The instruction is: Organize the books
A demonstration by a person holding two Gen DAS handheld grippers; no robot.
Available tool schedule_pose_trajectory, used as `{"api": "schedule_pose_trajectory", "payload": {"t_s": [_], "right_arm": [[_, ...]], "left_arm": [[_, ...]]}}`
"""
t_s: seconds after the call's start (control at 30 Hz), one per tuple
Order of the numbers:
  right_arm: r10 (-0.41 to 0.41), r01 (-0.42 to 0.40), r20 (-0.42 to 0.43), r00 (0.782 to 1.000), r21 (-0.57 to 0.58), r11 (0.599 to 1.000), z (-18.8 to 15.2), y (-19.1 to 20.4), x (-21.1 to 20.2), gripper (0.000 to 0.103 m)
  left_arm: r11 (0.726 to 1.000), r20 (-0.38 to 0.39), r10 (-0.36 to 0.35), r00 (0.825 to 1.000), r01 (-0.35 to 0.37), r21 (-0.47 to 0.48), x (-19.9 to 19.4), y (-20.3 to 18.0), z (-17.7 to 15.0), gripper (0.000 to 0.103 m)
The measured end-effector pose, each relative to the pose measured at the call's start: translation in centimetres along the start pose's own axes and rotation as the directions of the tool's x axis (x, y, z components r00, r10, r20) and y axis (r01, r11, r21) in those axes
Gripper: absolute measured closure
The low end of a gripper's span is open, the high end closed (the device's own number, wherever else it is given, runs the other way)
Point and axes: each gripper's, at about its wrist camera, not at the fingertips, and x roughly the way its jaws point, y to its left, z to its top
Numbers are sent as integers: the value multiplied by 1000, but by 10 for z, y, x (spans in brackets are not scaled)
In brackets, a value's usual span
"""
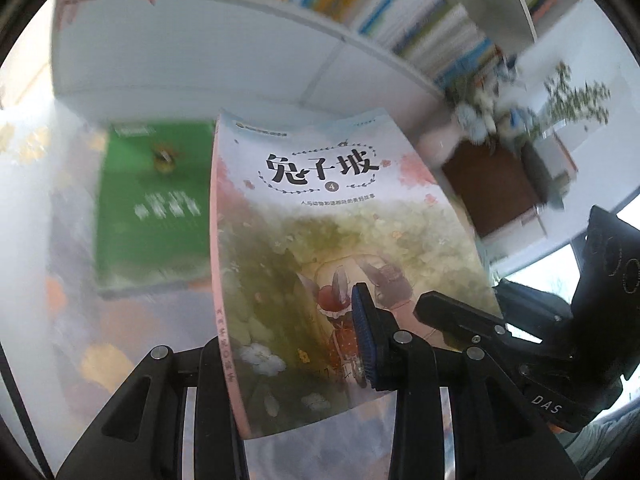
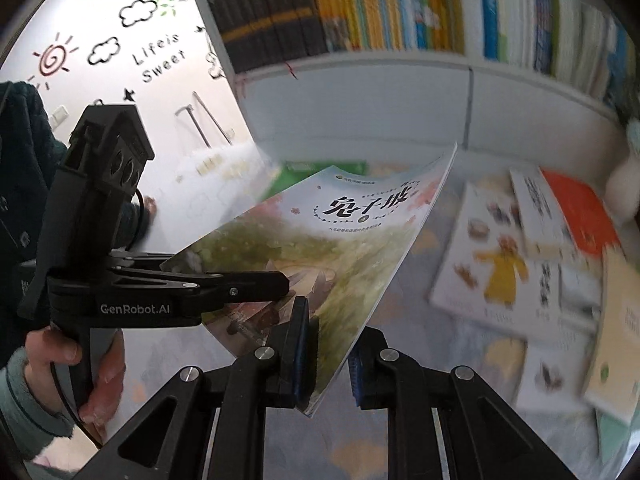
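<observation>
Both grippers, left and right, clamp the storybook aloft, jaws narrow; next, slot it upright onto the bookshelf.

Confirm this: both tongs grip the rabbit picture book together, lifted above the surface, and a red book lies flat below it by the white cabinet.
One detail is wrong: the book lying flat is green, not red, as the left wrist view shows. The rest stands: the left tongs and right tongs both grip the picture book, lifted in front of the white cabinet.
</observation>
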Motion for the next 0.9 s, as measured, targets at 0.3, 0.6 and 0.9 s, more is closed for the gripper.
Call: {"api": "schedule_pose_trajectory", "payload": {"t_s": [0.3,0.6,0.9], "right_arm": [[105,-105,-7,994,-52,993,70,17,69,86],[158,-160,-128,979,1,987,89,-7,162,85],[164,-155,-199,966,61,986,80,-28,197,84]], "left_arm": [[994,80,74,994,-67,-91,1,69,46,73],[978,18,75,997,-70,-196,55,120,50,72],[959,-53,42,998,-56,-276,76,138,26,70]]}}
